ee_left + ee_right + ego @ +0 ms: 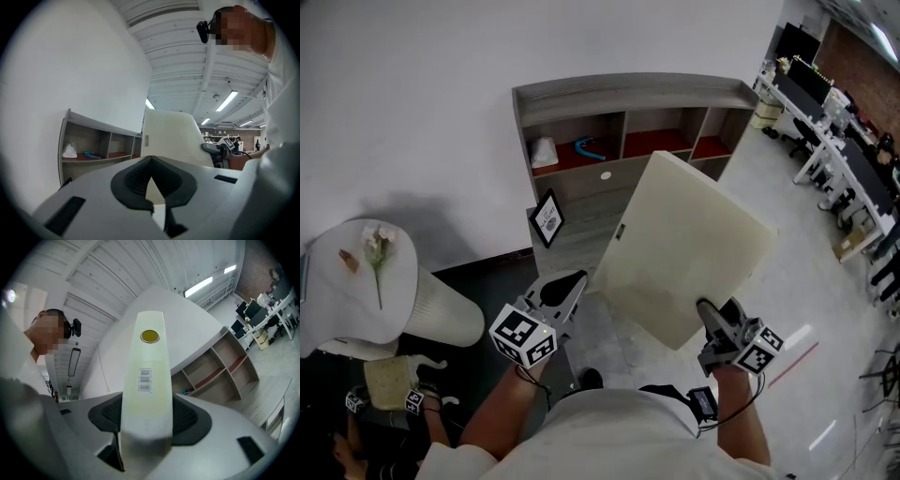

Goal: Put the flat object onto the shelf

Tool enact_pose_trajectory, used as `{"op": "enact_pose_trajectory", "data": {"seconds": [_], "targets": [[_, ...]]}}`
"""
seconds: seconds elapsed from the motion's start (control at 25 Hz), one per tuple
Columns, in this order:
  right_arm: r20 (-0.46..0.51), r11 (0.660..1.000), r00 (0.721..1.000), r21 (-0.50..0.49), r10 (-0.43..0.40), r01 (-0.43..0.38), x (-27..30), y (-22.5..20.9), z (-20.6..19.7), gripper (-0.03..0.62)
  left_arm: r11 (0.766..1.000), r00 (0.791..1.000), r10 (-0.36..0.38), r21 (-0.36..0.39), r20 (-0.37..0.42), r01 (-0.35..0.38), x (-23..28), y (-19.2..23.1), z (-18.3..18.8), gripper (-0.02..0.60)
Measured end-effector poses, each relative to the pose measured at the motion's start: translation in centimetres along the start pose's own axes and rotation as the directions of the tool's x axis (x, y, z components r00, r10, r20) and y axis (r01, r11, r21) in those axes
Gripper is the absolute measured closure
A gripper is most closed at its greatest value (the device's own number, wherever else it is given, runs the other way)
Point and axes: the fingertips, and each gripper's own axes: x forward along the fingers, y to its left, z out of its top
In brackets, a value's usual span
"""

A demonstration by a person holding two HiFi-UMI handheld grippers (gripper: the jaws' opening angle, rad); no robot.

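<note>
- Head view: the flat object [680, 244], a cream board, hung before the shelf [628, 122]. It looked near square, with no clear long axis and one corner aimed at the shelf. The right gripper [717, 323] and left gripper [567, 291] met its edges farthest from the shelf.
- Left gripper view: the jaw tips were together and pinched nothing; the board's broad face rose just beyond them.
- Right gripper view: the jaws were clenched on the board, seen edge-on. Only here did a barcode [145, 379] and yellow sticker [150, 336] show.

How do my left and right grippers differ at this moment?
The right gripper is clamped on the flat board's edge, while the left gripper has its jaws together on nothing. The right gripper carries the board at its near corner. The left gripper sits beside the board's left edge, contact unclear. Both point toward the shelf.
</note>
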Motion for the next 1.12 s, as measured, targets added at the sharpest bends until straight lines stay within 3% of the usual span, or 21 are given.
{"op": "enact_pose_trajectory", "data": {"seconds": [0.48, 1.12], "targets": [[-0.021, 1.000, 0.999, -0.003, 0.024, -0.024, 4.1, -1.4, 0.3, 0.307, 1.000, 1.000, 0.025, -0.007, 0.010, -0.025, 1.2, 3.9, 0.5, 0.569], [-0.101, 0.975, 0.971, 0.056, 0.218, -0.213, 16.7, -11.9, 3.7, 0.307, 0.978, 0.978, 0.210, 0.017, -0.008, -0.210, 8.6, 12.6, 1.1, 0.569]]}}
